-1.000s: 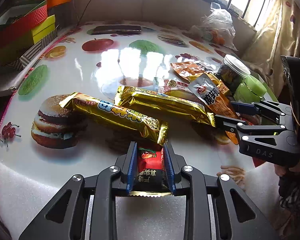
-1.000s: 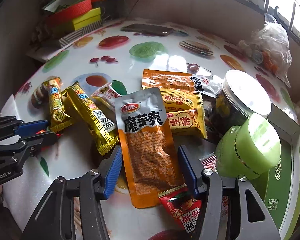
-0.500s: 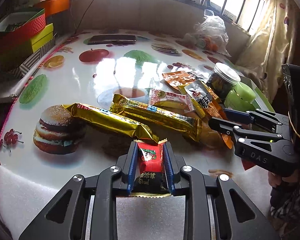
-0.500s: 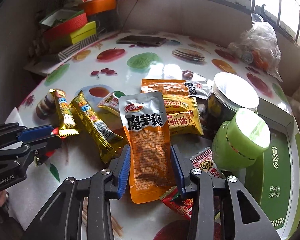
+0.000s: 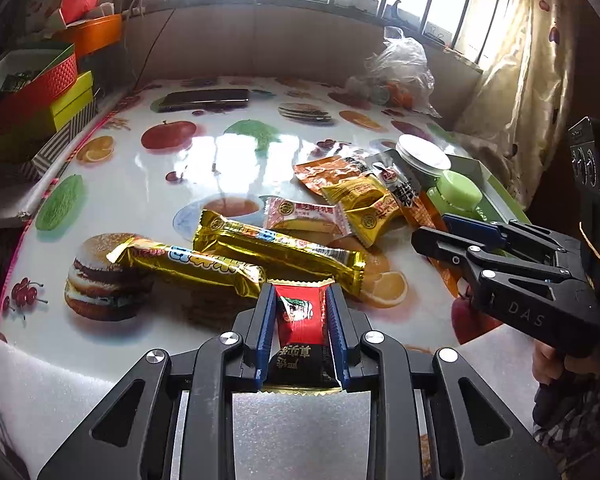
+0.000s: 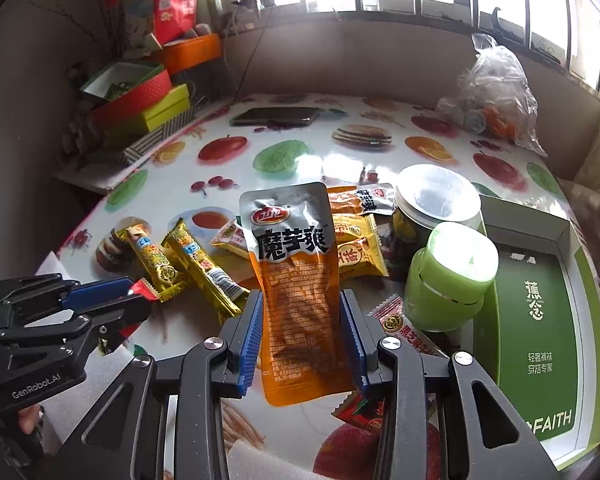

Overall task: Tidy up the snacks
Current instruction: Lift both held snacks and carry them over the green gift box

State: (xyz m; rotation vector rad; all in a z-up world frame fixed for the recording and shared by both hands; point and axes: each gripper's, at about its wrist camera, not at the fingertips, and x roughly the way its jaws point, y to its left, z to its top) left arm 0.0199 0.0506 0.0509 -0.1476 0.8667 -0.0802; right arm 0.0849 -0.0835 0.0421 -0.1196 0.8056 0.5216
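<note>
Holding the orange konjac pouch (image 6: 296, 280) lengthwise between the right gripper (image 6: 302, 332) pads, green box tray (image 6: 540, 300) just right; left gripper (image 5: 300, 332) clamped on a red candy packet (image 5: 300, 320).

Round table (image 5: 148, 200), glossy white cloth printed with fruit, burger, pancakes. Two gold bars (image 5: 276, 246) lying side by side near front edge, toward left. Behind them, mid-table toward right edge: pink-white packet (image 5: 300, 216), yellow packets (image 6: 356, 240), orange packet (image 5: 324, 170), partly overlapping. Clear jar, white lid (image 6: 436, 196), and green container (image 6: 452, 272) just beside green tray (image 6: 540, 320) at right edge. Dark phone (image 5: 204, 99) at far edge. Clear plastic bag (image 6: 496, 100) at far right edge.
</note>
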